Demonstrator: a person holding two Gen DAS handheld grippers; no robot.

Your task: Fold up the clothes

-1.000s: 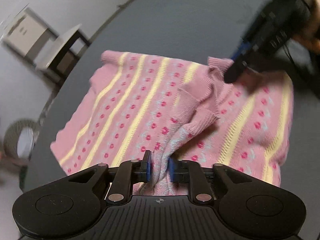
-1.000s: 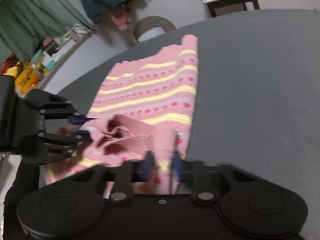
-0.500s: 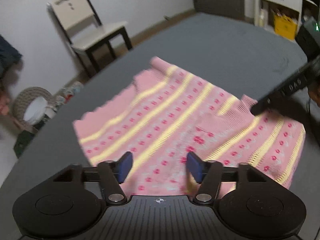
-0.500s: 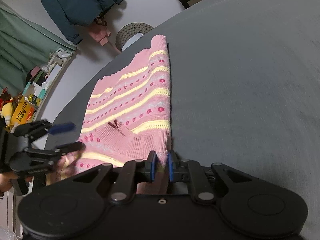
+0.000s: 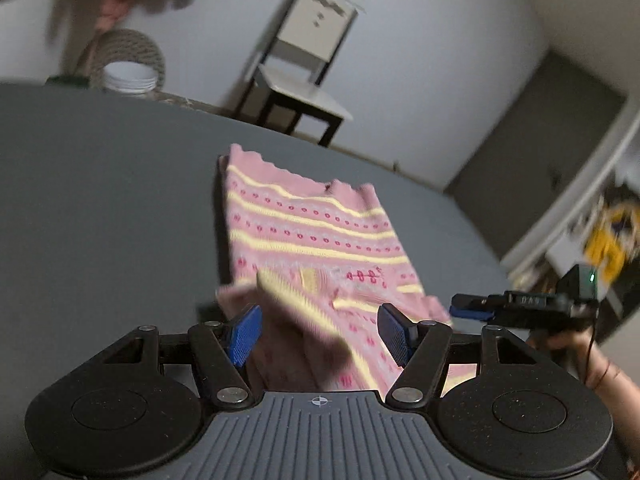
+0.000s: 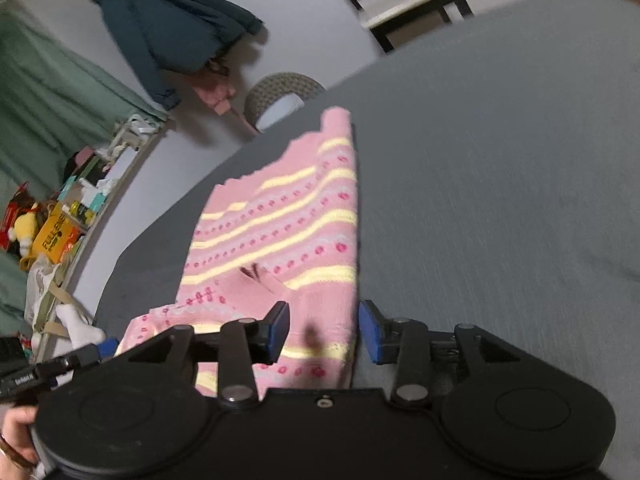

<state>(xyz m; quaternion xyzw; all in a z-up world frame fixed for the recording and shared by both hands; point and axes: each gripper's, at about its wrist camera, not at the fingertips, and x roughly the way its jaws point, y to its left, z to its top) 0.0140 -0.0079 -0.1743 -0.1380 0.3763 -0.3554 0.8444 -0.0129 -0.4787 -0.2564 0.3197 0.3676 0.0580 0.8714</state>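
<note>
Pink patterned sweater (image 5: 316, 240) flat on grey table (image 5: 100, 200), roughly mid-surface, far hem pointing toward the table's far edge where chair (image 5: 298, 76) stands behind. Left gripper (image 5: 318, 330) now spread wide, blue pads clear of fabric; a second ago clamped on a bunched sleeve. Right gripper (image 6: 324, 330) likewise parted over the near right edge of the sweater (image 6: 288, 232); half a second ago pinched shut there. Both releases done within the last second. Sleeve now lying across the body near the collar, slightly rumpled at near end. Judgement: sleeve fold placed and let go; next step probably regrasp of the near edge for a lengthwise fold. Motion blur; fine creases unreadable.
</note>
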